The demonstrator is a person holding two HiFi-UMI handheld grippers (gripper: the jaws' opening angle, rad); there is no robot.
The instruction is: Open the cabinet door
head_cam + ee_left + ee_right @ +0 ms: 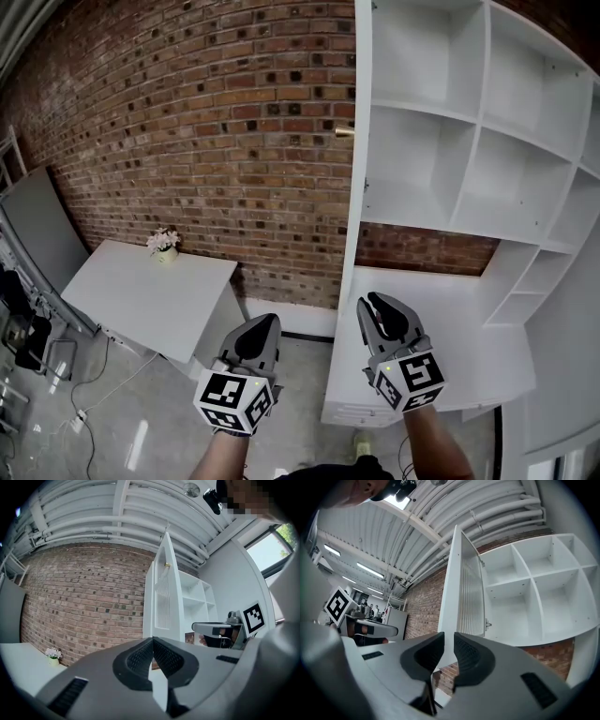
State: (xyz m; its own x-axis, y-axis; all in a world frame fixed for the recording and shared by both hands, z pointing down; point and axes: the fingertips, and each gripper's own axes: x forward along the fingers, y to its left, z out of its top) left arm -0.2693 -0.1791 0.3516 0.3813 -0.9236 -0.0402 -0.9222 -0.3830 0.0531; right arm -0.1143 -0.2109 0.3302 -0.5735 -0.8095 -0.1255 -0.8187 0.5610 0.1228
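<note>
Cabinet door (357,141) stands swung out from the white shelves (478,122), edge-on in the head view, with its small brass handle (345,132) on the side towards the brick wall (206,112). By the look of it the opening is done or nearly done.

The right gripper (373,302) hovers low, just beside the door's free edge on the shelf side. Its jaws stand a narrow gap apart with nothing pinched; the door's edge only shows beyond the gap. The left gripper (270,322) hangs low on the door's wall side, apart from it, jaws together and empty.

Nothing holds the door, so it may drift back towards the shelves if the hinges are loose. A careless sideways move of the right gripper could knock the thin edge and send the door towards the brick wall, where the handle would strike first and the hinges take the strain. The bench (450,309) below the door, on its shelf side, leaves little room there.

No brand or lettering can be read; the only print is the black-and-white squares on the grippers' cubes.
</note>
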